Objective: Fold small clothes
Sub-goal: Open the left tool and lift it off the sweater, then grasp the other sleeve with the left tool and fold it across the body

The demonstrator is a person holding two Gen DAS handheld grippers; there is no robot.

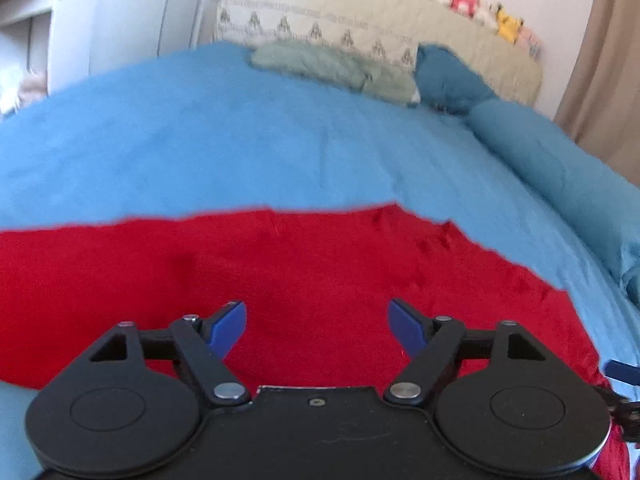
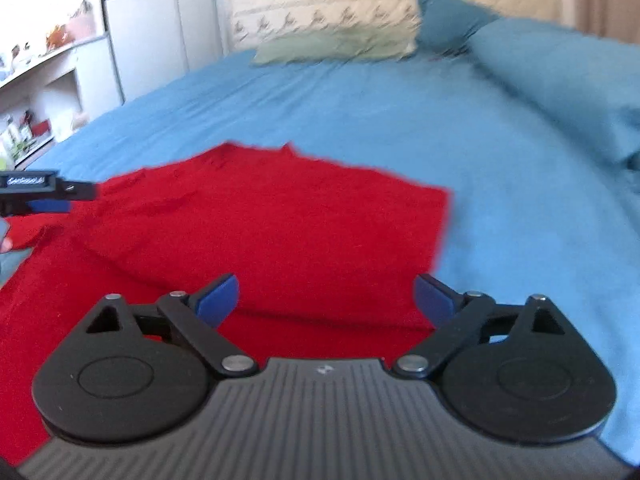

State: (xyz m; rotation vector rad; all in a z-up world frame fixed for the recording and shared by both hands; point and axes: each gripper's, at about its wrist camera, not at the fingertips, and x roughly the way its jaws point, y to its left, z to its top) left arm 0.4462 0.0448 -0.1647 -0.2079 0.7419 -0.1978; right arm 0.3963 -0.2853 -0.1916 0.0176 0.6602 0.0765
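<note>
A red garment [image 1: 280, 264] lies spread on a blue bed cover [image 1: 200, 140]. In the right wrist view the garment [image 2: 280, 232] shows a folded layer lying on top, with a straight edge on its right side. My left gripper [image 1: 317, 326] is open and empty, just above the red cloth. My right gripper [image 2: 326, 300] is open and empty, above the garment's near right part. The left gripper also shows at the left edge of the right wrist view [image 2: 44, 196]. The right gripper's edge shows at the far right of the left wrist view [image 1: 622, 374].
A pale green cloth [image 1: 336, 66] and a dark blue pillow [image 1: 452, 76] lie at the head of the bed against a quilted headboard [image 1: 400, 20]. A rolled blue duvet [image 2: 560, 80] runs along the right. White shelves [image 2: 48, 80] stand on the left.
</note>
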